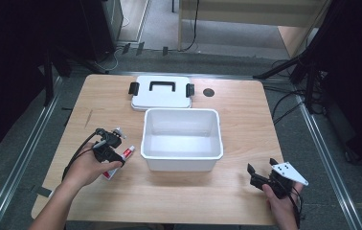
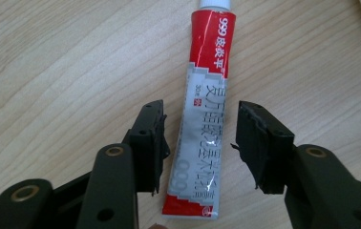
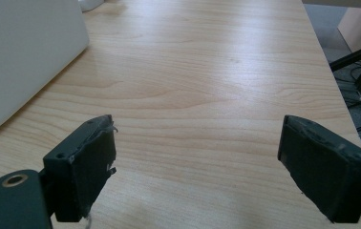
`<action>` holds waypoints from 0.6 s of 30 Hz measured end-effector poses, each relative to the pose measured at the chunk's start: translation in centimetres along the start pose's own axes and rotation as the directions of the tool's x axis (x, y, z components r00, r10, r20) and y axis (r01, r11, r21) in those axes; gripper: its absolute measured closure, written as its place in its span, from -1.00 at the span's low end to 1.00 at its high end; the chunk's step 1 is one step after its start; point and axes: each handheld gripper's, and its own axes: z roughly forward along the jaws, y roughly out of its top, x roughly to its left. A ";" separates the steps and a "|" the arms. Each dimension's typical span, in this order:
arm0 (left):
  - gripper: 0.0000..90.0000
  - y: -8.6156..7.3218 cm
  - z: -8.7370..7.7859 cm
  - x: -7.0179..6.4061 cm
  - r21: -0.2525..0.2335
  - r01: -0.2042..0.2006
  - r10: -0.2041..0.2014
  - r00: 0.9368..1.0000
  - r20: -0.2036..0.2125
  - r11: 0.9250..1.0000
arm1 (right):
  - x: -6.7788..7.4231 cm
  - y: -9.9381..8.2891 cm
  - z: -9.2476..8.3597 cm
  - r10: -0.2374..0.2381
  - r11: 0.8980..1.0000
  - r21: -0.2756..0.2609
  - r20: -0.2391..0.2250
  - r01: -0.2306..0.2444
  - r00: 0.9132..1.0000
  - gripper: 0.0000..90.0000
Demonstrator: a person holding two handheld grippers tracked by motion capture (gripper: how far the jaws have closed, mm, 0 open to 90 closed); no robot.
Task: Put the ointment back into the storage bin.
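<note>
The left gripper [image 2: 200, 143] is straddling the ointment tube [image 2: 202, 119], pads not yet pressing — at nine o'clock of the empty white bin [image 1: 182, 158]. The right gripper [image 3: 195, 167] is held released; the tube remains ungrasped and unpacked.

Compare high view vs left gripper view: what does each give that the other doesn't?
High view alone: the open white bin, its lid with black handle and latches lying behind it, the right gripper with jaws apart at the table's near right, and both of the person's hands.

Left gripper view alone: the tube's printed label, and narrow gaps between each pad and the tube, so no grip yet.

Both: the red and silver tube lying flat on the wooden table, with the left gripper straddling it.
</note>
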 end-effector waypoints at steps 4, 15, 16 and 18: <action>0.30 0.5 0.6 -0.3 0.021 -0.025 0.026 0.999 -0.038 0.999 | 0.0 0.0 0.0 0.000 1.000 -0.001 0.000 0.000 1.000 -0.72; 0.54 1.2 1.1 -0.9 0.061 -0.083 0.087 0.994 -0.058 0.995 | -0.1 0.0 0.0 0.006 1.000 0.001 -0.004 -0.006 1.000 -0.72; 0.55 1.3 1.1 -0.8 0.063 -0.083 0.087 0.995 -0.058 0.995 | -0.1 0.0 0.0 0.008 1.000 0.000 -0.004 -0.008 1.000 -0.72; 0.56 1.3 1.1 -0.7 0.065 -0.086 0.089 0.994 -0.056 0.994 | -0.1 0.0 0.0 0.008 1.000 0.000 -0.005 -0.008 1.000 -0.72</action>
